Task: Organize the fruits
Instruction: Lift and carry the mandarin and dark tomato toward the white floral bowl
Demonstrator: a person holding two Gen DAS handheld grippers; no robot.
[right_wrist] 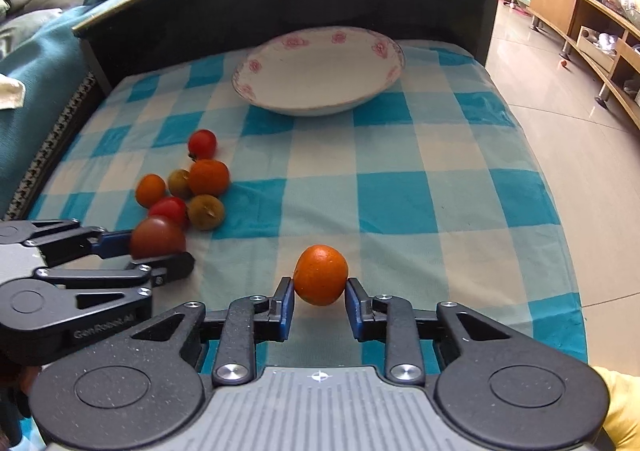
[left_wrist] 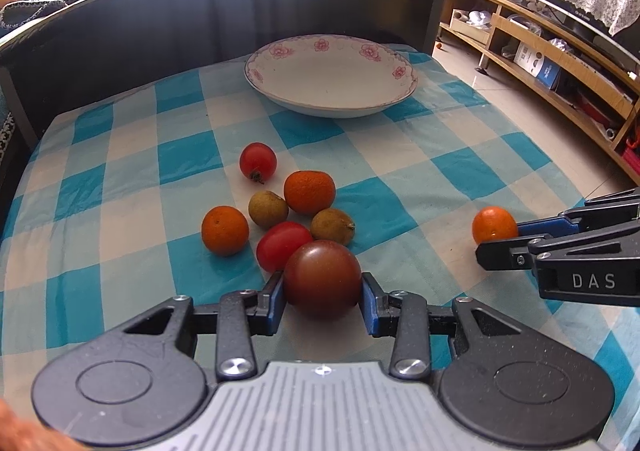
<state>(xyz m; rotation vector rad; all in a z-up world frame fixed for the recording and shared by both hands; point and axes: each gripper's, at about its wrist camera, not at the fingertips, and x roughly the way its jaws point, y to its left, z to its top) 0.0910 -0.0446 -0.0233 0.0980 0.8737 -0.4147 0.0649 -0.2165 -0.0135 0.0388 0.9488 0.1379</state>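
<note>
A glossy glazed plate (left_wrist: 332,75) sits on matt woven checked cloth (left_wrist: 400,179); the dark tomato (left_wrist: 322,279) looks smooth and shiny.

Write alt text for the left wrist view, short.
The left gripper clamps a dark red tomato just above a blue-and-white checked cloth. Six small fruits lie clustered just beyond it, ahead of an empty floral bowl. At right, the right gripper holds a small orange.

Checked-cloth table (left_wrist: 420,179), perhaps a bed: flowered dish (left_wrist: 332,77), loose fruit (left_wrist: 280,207).
</note>
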